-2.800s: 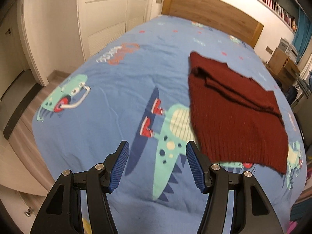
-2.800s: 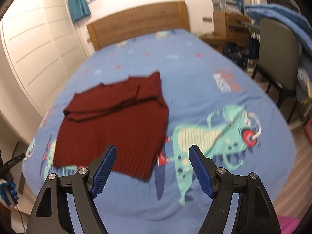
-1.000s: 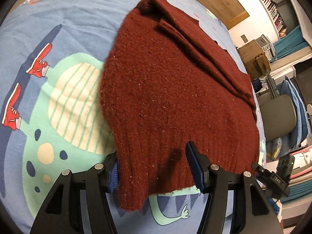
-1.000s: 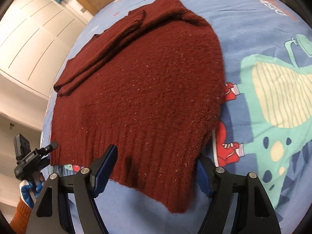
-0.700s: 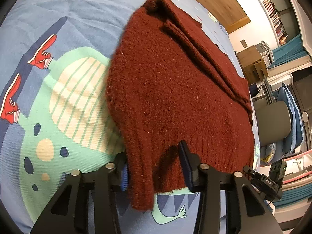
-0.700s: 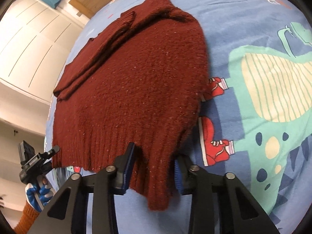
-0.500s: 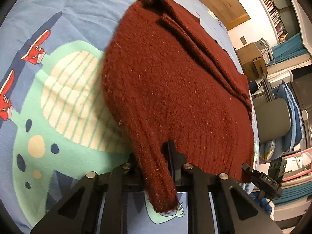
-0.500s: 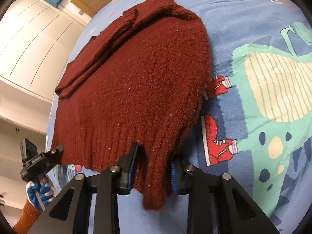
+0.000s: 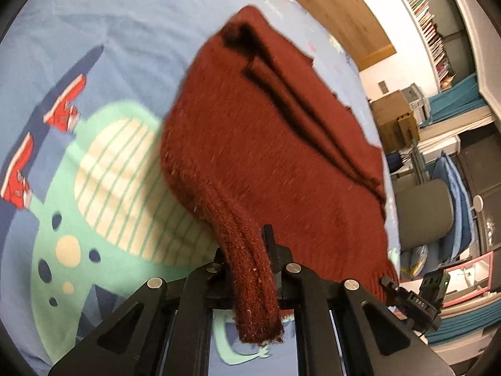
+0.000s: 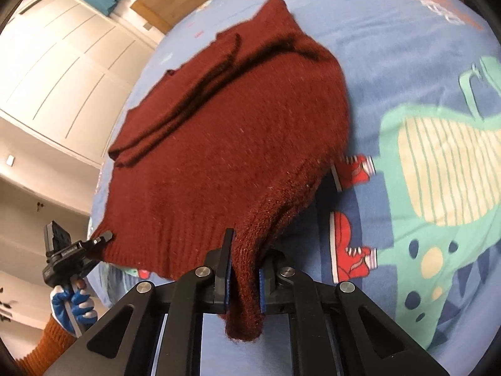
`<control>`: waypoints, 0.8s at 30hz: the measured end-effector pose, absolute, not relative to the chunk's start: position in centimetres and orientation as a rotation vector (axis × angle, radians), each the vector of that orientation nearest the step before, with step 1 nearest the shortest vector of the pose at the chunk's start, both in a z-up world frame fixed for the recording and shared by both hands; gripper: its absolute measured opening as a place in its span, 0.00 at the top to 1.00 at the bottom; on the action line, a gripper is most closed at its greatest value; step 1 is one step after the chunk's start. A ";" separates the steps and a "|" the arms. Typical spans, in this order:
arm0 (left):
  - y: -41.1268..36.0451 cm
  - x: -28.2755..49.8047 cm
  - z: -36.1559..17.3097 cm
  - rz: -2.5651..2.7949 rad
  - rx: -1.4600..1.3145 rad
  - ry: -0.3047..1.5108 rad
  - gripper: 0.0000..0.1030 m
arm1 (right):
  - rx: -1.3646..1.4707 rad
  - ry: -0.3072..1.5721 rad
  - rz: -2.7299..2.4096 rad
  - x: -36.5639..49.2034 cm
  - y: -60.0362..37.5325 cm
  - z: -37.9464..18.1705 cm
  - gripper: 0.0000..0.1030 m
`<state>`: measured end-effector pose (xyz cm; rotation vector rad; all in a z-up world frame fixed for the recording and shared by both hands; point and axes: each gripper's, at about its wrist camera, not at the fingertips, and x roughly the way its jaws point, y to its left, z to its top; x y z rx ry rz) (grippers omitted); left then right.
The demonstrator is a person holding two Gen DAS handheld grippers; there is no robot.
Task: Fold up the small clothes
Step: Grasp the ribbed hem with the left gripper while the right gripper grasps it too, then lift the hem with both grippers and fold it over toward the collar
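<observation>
The dark red ribbed knitted sweater [image 9: 272, 144] lies on the bed with the blue dinosaur-print cover [image 9: 103, 163], its hem end nearest and lifted off the cover, its far end flat toward the wooden headboard [image 9: 328, 12].

Surroundings, near to far: a grey upholstered chair [image 9: 422, 213] stands beside the bed on the right, with blue bedding piled behind it. Farther back is a wooden cabinet [image 9: 394, 119], then a high shelf of books [image 9: 422, 15] along the white wall. On the left side of the bed stand white panelled wardrobe doors [image 10: 62, 72]. Nothing lies on top of the sweater.

Hard to make out: both views are motion-blurred over the sweater's folded sleeves, which read only as dark ridges. The hem corner hangs over each set of fingers, hiding most of the pads.

The left hand-held gripper [image 9: 250, 269] is closed tight on the left hem corner, with the ribbed edge drooping past its black frame. The right hand-held gripper [image 10: 244, 266] is likewise clamped on the right hem corner, blue pads [image 10: 262, 285] pressed against the knit. From the right wrist view the left tool shows at the far hem corner, held by a blue-and-white gloved hand [image 10: 73, 304].
</observation>
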<state>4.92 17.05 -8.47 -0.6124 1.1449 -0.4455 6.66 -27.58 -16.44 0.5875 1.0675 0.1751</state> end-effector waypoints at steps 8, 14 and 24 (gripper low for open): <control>17.6 7.4 -2.5 -0.488 -0.628 1.008 0.93 | 0.561 0.948 0.201 9.0 -28.5 -11.3 0.89; 16.4 10.5 1.5 -0.518 -0.615 0.922 0.93 | 0.531 0.859 0.204 12.4 -29.2 -7.1 0.89; 14.1 18.0 3.1 -0.489 -0.582 0.873 0.93 | 0.553 0.773 0.147 20.2 -31.1 -4.3 0.89</control>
